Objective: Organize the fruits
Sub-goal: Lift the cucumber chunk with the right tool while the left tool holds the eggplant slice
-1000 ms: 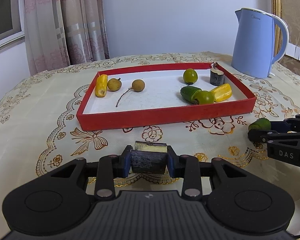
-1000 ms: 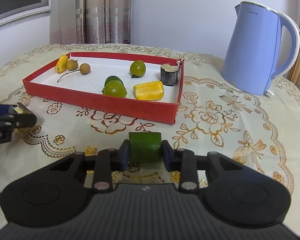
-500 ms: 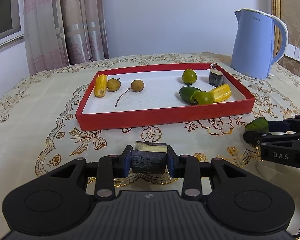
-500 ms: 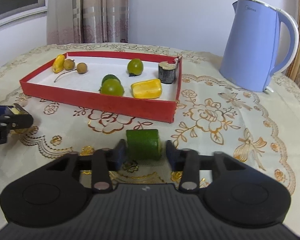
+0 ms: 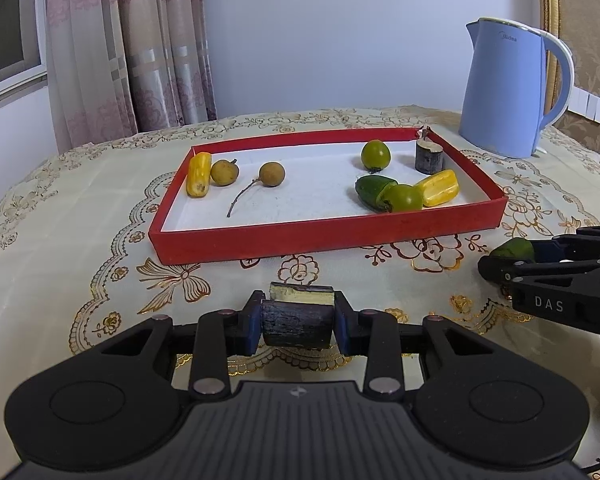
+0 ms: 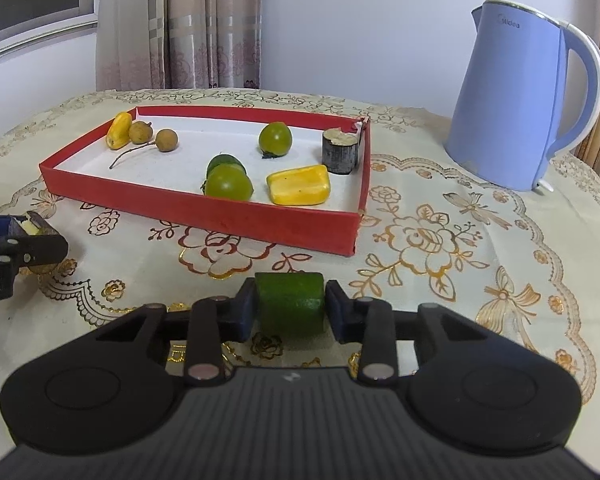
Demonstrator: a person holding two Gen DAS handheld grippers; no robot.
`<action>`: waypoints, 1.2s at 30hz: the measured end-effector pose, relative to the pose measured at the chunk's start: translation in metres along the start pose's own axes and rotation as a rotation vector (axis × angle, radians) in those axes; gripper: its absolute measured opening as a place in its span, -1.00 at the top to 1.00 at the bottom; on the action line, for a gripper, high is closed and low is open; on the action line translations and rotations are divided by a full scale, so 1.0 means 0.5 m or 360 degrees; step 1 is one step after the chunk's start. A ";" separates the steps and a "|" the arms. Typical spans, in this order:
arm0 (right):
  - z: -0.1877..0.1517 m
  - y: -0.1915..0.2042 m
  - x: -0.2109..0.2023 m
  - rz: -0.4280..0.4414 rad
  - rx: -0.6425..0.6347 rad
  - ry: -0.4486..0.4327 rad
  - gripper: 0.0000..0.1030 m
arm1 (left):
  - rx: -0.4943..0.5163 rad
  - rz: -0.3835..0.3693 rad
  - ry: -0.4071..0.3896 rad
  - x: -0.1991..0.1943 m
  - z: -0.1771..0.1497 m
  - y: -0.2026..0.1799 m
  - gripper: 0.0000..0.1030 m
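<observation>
Left gripper: in my left hand, its blue pads clamped on a dark sugarcane piece, pale cut face on top, held low over the tablecloth in front of the tray.
Right gripper: in my right hand; the green cucumber chunk sits between its pads. The left pad touches the chunk, while a thin gap shows at the right pad, so I cannot tell whether the grip is firm.
Tray: red-walled, white-floored, lying on the tablecloth just beyond both grippers; its near wall stands between each held piece and the tray floor.
Tray, left end: a yellow fruit slice against the left wall, a brown longan touching it, and a second longan with a stem a little apart.
Tray, right end: a green round fruit standing alone; a second sugarcane stub upright in the far right corner; another cucumber piece, a second green fruit and a yellow chunk pressed together in a row near the front wall.
Tray, middle: bare white floor between the two groups.
Kettle: light blue, standing on the tablecloth to the right of the tray, well apart from both grippers.
Backdrop: a patterned curtain at left and a plain wall behind the table.
Cross-view: the right gripper's black tip with the green chunk shows at the right edge of the left view; the left gripper's tip shows at the left edge of the right view.
</observation>
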State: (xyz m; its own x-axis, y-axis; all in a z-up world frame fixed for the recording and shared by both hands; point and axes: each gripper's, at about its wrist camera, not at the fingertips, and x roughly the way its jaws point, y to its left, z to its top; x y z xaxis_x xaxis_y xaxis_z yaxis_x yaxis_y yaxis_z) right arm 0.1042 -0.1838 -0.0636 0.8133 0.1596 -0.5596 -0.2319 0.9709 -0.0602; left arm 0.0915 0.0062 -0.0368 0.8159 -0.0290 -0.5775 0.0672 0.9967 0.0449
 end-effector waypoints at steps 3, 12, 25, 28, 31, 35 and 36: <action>-0.001 0.000 -0.001 0.0001 -0.0004 0.0001 0.34 | 0.0001 0.0005 0.0000 0.000 0.001 0.000 0.34; -0.001 -0.005 0.004 0.0006 0.0007 0.0000 0.24 | 0.0009 0.0000 0.0000 0.000 0.001 -0.001 0.34; 0.000 -0.003 -0.006 0.0041 0.0019 -0.0015 0.33 | 0.0011 0.0004 0.0006 0.006 0.003 -0.001 0.34; -0.001 -0.004 -0.007 0.0043 0.0020 -0.0015 0.33 | 0.0010 0.0004 0.0008 0.007 0.003 -0.001 0.34; -0.001 -0.004 -0.008 0.0042 0.0018 -0.0016 0.34 | 0.0016 0.0004 0.0002 0.006 0.001 -0.003 0.34; 0.001 -0.004 -0.013 0.0047 0.0015 -0.0028 0.34 | 0.0035 0.0011 -0.0008 0.005 0.002 -0.007 0.34; 0.002 -0.002 -0.016 0.0047 0.0010 -0.0031 0.34 | 0.0041 0.0017 -0.0011 0.005 0.002 -0.008 0.34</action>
State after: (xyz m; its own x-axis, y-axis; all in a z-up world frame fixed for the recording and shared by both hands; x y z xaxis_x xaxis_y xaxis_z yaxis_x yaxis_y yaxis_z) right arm 0.0985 -0.1860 -0.0581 0.8165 0.1914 -0.5448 -0.2526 0.9668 -0.0390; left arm 0.0938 0.0020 -0.0378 0.8206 -0.0189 -0.5711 0.0731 0.9947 0.0722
